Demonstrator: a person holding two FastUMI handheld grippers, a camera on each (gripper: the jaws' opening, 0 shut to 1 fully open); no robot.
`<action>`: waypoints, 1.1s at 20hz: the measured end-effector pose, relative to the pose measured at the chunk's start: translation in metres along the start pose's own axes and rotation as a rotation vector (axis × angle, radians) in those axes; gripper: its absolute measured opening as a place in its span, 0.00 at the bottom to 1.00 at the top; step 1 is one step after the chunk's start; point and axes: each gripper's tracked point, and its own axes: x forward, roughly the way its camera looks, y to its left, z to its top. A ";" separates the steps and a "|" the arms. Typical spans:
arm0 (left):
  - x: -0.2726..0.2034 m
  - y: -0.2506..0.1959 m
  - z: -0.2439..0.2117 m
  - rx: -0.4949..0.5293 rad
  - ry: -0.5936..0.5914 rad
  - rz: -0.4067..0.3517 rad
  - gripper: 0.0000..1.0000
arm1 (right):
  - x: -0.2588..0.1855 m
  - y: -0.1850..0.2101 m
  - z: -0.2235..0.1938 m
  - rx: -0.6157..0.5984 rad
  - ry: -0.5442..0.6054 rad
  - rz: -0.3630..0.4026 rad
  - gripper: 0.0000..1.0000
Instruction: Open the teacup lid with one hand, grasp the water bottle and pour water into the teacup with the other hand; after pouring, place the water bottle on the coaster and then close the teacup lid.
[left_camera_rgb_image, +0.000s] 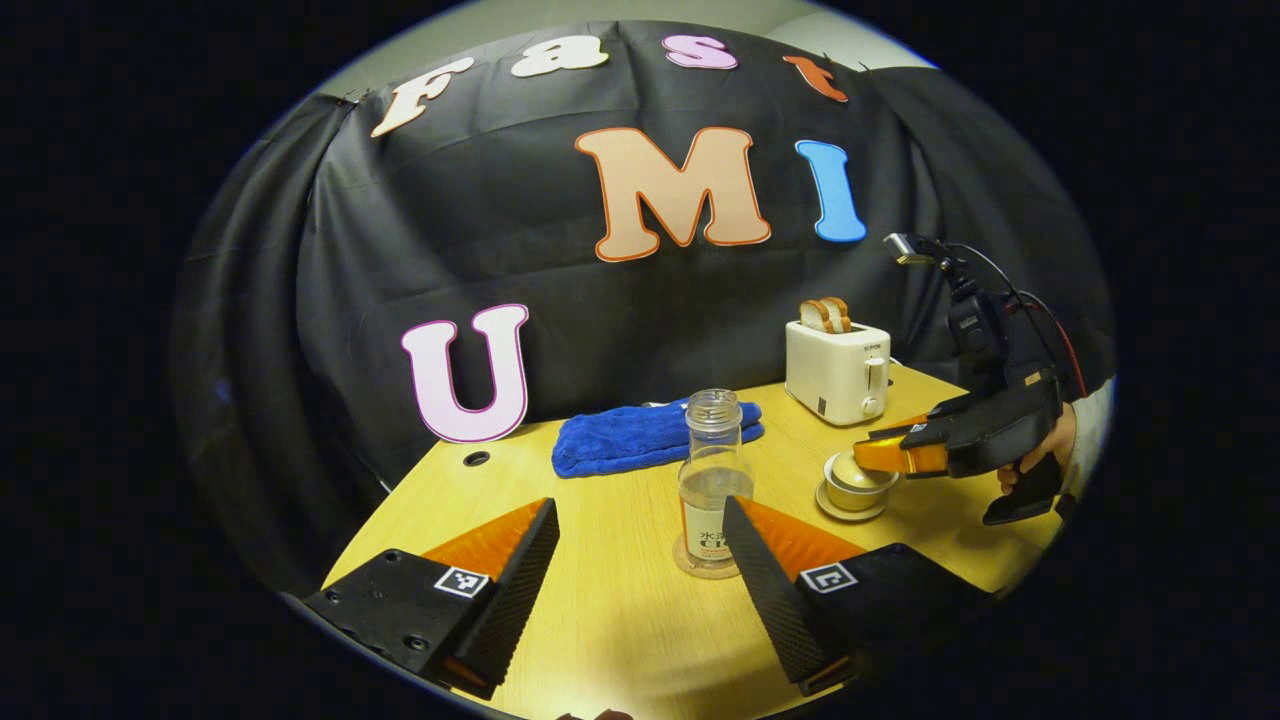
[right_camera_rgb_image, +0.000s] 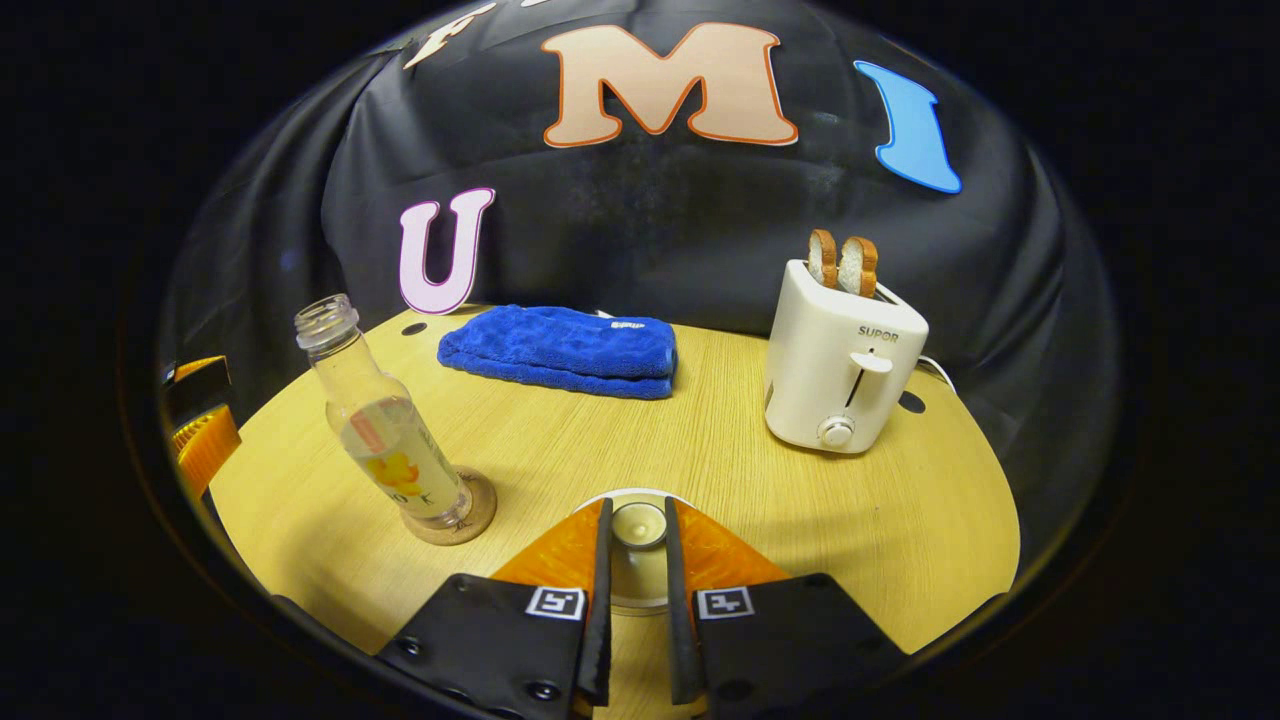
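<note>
The right hand-held gripper (right_camera_rgb_image: 638, 530) has its two fingers drawn in close on either side of the small knob of the teacup lid (right_camera_rgb_image: 638, 523); they look clamped on that knob. Seen from the left gripper view, that same hand-held gripper (left_camera_rgb_image: 868, 455) reaches in from the right, held by a hand (left_camera_rgb_image: 1040, 455), with its tips down on the lid (left_camera_rgb_image: 852, 468), which sits on the teacup (left_camera_rgb_image: 858, 492). The cup stands on its saucer (left_camera_rgb_image: 838, 508) at the right of the bench (left_camera_rgb_image: 620, 600).

The left hand-held gripper (left_camera_rgb_image: 640, 520) is spread wide apart, holding nothing. The water bottle (left_camera_rgb_image: 712, 480) stands just beyond its fingers, near the right finger, though I cannot tell whether the two touch. The bottle has no cap, is partly filled with water, and stands upright on the round coaster (left_camera_rgb_image: 692, 565). In the right gripper view the bottle (right_camera_rgb_image: 385, 430) and coaster (right_camera_rgb_image: 478, 515) are to the left of the cup, well apart from it.

Farther back on the bench lies a folded blue towel (right_camera_rgb_image: 560, 352), and to the right of it a white toaster (right_camera_rgb_image: 840, 365) with two slices of bread (right_camera_rgb_image: 843, 262) standing up out of its slots.
</note>
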 end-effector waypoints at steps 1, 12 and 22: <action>0.000 0.000 0.001 0.004 -0.002 0.002 0.96 | 0.001 0.001 -0.002 0.000 0.000 0.000 0.26; -0.007 0.005 0.014 0.039 -0.031 0.007 0.96 | 0.001 0.005 -0.007 0.025 0.000 0.007 0.36; 0.012 0.020 0.061 -0.025 -0.128 0.010 0.96 | -0.082 0.021 0.088 0.028 -0.268 -0.022 0.95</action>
